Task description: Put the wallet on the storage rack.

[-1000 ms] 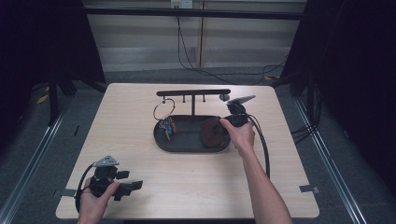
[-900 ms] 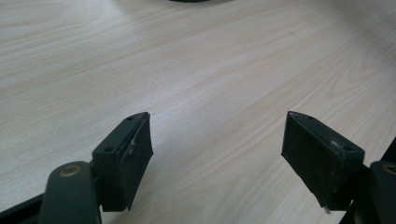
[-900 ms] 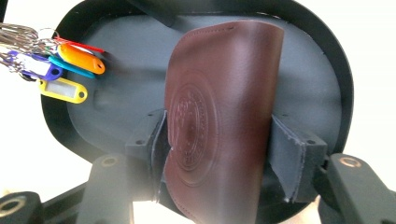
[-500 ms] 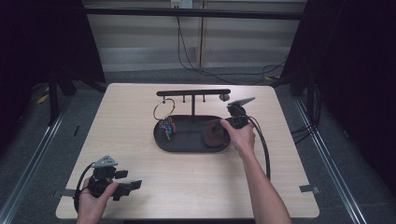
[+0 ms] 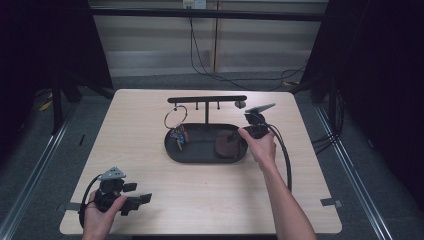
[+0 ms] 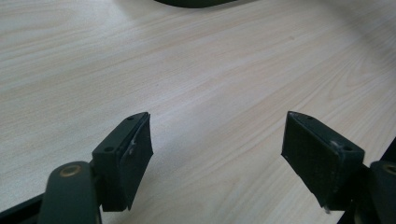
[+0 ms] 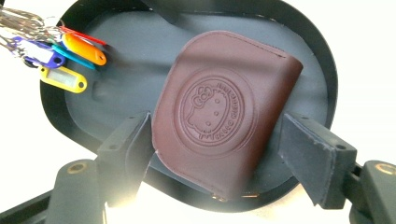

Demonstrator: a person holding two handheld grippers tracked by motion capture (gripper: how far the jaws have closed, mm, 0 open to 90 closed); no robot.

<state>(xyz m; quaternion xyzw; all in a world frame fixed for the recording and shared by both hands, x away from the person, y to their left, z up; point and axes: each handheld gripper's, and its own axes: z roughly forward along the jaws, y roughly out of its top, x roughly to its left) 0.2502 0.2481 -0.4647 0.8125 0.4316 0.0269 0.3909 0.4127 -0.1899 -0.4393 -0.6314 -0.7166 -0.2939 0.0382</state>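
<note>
You work at a pale wooden desk (image 5: 210,185) on a grey floor (image 5: 45,165). Beyond its far edge a light panelled wall (image 5: 150,45) carries a socket (image 5: 194,4) with black cables (image 5: 200,55) hanging down, and dark curtains (image 5: 380,75) close both sides.

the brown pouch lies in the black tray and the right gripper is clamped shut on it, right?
Not quite. The brown pouch does lie in the black tray, but the right gripper is not clamped on it: its jaws have just been opening and stand apart, with a gap showing beside the pouch on the right. The right gripper view shows this.
</note>
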